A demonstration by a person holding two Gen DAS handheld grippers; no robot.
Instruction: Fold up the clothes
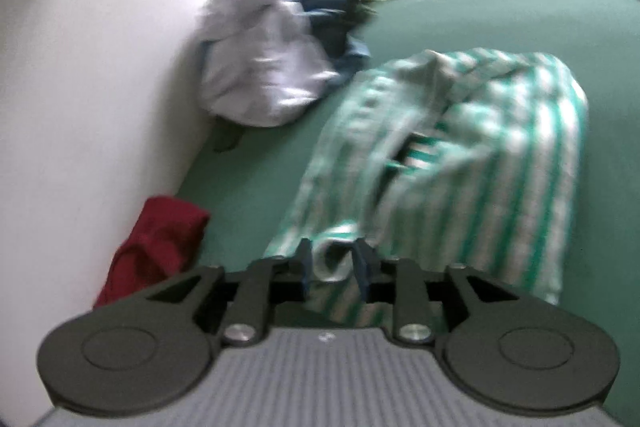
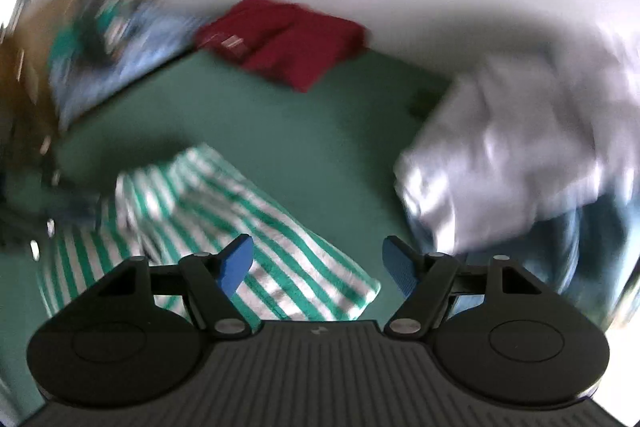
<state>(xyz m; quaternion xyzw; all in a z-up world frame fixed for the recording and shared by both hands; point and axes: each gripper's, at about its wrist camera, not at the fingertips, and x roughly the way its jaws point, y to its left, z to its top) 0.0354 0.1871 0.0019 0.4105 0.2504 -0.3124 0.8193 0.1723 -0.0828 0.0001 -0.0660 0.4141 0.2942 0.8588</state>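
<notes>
A green-and-white striped garment (image 1: 460, 155) lies bunched on the green bed sheet (image 1: 248, 167). My left gripper (image 1: 334, 261) is shut on a rolled edge of it, the cloth pinched between the blue pads. In the right wrist view the same striped garment (image 2: 208, 223) spreads across the lower left, and the left gripper (image 2: 76, 207) shows as a dark blur at its far left end. My right gripper (image 2: 318, 263) stands open just above the garment's near corner, with nothing between its blue fingertips (image 2: 236, 259).
A crumpled pile of white and blue clothes (image 1: 264, 67) lies against the white wall (image 1: 80, 67); it appears as the pale heap (image 2: 520, 147) on the right. A folded dark red garment (image 2: 288, 43) rests by the wall. More bluish clothes (image 2: 120, 51) lie at the far left.
</notes>
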